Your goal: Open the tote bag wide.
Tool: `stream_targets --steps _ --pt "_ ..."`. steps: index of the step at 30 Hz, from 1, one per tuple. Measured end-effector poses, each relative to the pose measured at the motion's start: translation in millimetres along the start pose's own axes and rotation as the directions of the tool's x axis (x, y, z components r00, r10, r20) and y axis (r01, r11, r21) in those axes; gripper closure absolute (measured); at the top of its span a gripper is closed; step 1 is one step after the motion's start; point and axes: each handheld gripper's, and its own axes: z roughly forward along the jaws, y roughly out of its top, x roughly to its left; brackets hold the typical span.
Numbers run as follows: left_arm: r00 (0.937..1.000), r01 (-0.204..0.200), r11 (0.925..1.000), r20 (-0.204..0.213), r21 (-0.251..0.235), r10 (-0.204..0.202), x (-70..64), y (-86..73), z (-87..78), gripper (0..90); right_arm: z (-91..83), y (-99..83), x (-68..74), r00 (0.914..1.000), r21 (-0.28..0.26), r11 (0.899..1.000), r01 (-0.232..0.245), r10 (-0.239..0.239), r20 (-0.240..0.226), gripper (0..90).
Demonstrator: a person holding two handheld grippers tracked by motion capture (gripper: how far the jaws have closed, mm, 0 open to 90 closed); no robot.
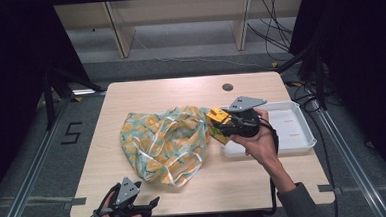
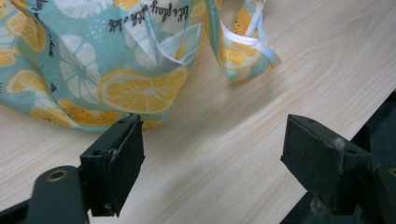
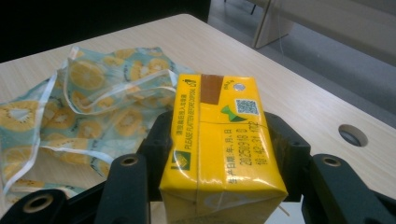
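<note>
A teal cloth bag (image 1: pixel 163 142) printed with orange slices lies crumpled in the middle of the table; its white-edged handles (image 2: pixel 243 39) hang loose. My right gripper (image 1: pixel 227 120) is shut on a yellow drink carton (image 3: pixel 219 144), held just above the bag's right edge (image 3: pixel 93 102). The carton (image 1: pixel 218 118) points toward the bag. My left gripper (image 1: pixel 146 205) sits at the table's near edge, below the bag, open with nothing between its jaws. In the left gripper view (image 2: pixel 210 163) the bag (image 2: pixel 93 70) lies just beyond its fingertips.
A white tray (image 1: pixel 302 133) stands on the table's right side, behind my right hand. A round cable hole (image 1: pixel 227 86) is near the far edge. Shelving and cables lie on the floor beyond the table.
</note>
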Motion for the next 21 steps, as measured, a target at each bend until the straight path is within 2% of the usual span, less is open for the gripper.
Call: stream_targets --steps 1,3,7,8,10,11,12,13,14,16,17,18,20,21 --pt "1.0000 -0.001 1.0000 0.000 -0.002 0.001 0.1 -0.2 0.1 20.1 -2.3 -1.3 -2.0 0.9999 0.016 1.000 -0.012 0.012 0.003 51.9" --pt "0.9999 -0.014 0.9999 0.000 -0.010 0.014 0.6 -0.1 -0.2 20.1 -3.2 -4.9 -4.9 0.9998 0.002 1.000 -0.016 0.016 0.015 51.8" --pt "0.9998 -0.020 0.9998 -0.003 -0.010 0.020 0.9 0.3 -0.7 20.1 -7.0 -10.7 -10.9 0.9991 0.007 0.999 -0.034 0.034 0.028 51.8" --pt "1.0000 0.004 0.9999 0.001 -0.014 -0.004 -0.3 -0.6 0.0 20.1 -8.4 -12.2 -13.3 0.9988 0.014 0.999 -0.041 0.041 0.026 51.8" --pt "0.9998 -0.017 0.9998 0.003 -0.011 0.017 1.7 0.4 -0.9 20.1 -9.4 -15.0 -17.2 0.9984 0.006 0.999 -0.041 0.041 0.039 51.8" --pt "0.9999 -0.010 0.9999 0.008 -0.011 0.010 1.8 0.6 -0.5 20.1 -8.7 -16.1 -18.8 0.9987 0.000 1.000 -0.032 0.031 0.040 51.8" --pt "0.9999 0.012 0.9999 0.010 -0.010 -0.012 0.6 0.1 -0.1 20.1 -10.1 -17.1 -21.3 0.9992 0.018 0.999 -0.026 0.025 0.030 51.8" --pt "1.0000 0.000 0.9999 0.007 -0.013 0.000 1.1 0.0 -0.4 20.1 -9.9 -19.3 -21.6 0.9984 0.013 0.999 -0.044 0.044 0.036 51.8" --pt "0.9999 -0.015 0.9998 0.006 -0.013 0.015 1.9 0.0 -0.8 20.1 -10.2 -20.9 -24.2 0.9985 0.019 0.999 -0.037 0.037 0.041 51.8" --pt "1.0000 0.001 0.9998 0.009 -0.018 -0.001 1.5 0.4 0.0 20.1 -8.9 -24.7 -25.9 0.9980 0.015 0.999 -0.042 0.041 0.048 51.8" --pt "1.0000 -0.007 0.9999 0.002 -0.013 0.007 2.3 0.4 0.2 20.1 -7.9 -26.4 -27.2 0.9981 0.015 0.999 -0.039 0.038 0.049 51.8" --pt "0.9999 0.008 0.9999 0.011 -0.006 -0.008 0.9 0.3 -0.4 20.1 -7.6 -27.8 -28.3 0.9981 0.025 0.999 -0.041 0.039 0.047 51.8" --pt "0.9998 -0.015 0.9998 0.010 -0.013 0.015 1.8 0.3 -0.7 20.1 -5.9 -32.3 -30.5 0.9985 0.033 0.999 -0.037 0.035 0.042 51.8" --pt "0.9999 -0.011 0.9998 0.010 -0.014 0.011 1.9 0.6 -0.6 20.1 -5.2 -34.3 -31.0 0.9985 0.030 0.999 -0.038 0.037 0.042 51.8"
